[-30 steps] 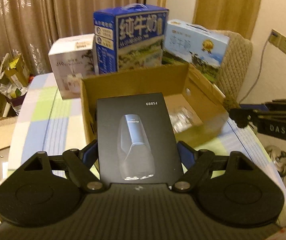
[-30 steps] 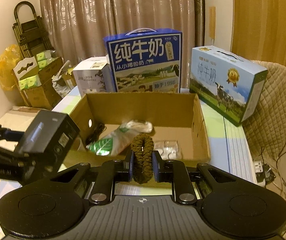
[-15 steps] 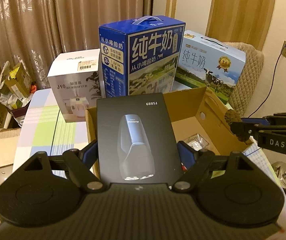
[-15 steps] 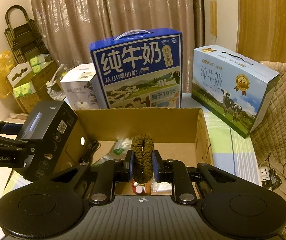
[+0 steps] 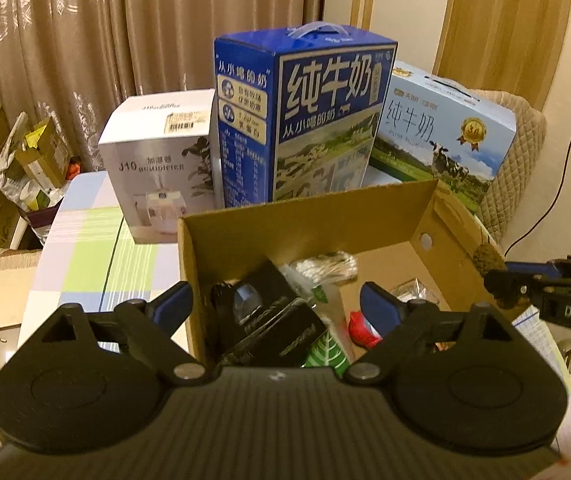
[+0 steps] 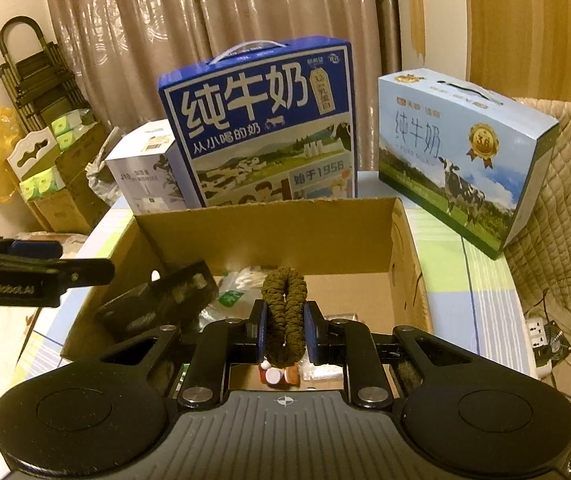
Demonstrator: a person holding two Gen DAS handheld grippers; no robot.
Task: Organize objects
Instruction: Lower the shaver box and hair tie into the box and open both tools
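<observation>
An open cardboard box (image 5: 305,216) (image 6: 265,224) stands on the checked table. The black shaver box (image 5: 269,320) lies tilted inside it at the left, also in the right wrist view (image 6: 157,304). My left gripper (image 5: 275,304) is open and empty just above it; it shows at the left in the right wrist view (image 6: 45,272). My right gripper (image 6: 284,330) is shut on a brown-green scrunchie (image 6: 284,312) over the box's near edge, and appears at the right in the left wrist view (image 5: 497,276). A green-leaf bag (image 5: 325,344) and small items lie in the box.
Behind the box stand a white humidifier box (image 5: 157,172), a tall dark-blue milk carton (image 5: 305,120) and a light-blue milk carton (image 5: 441,136). A quilted chair (image 6: 557,208) is at the right. Cartons and bags sit on the floor at the left (image 6: 45,168).
My left gripper opened and the black shaver box dropped into the cardboard box. Both grippers moved closer over the box. The right gripper kept hold of the scrunchie.
</observation>
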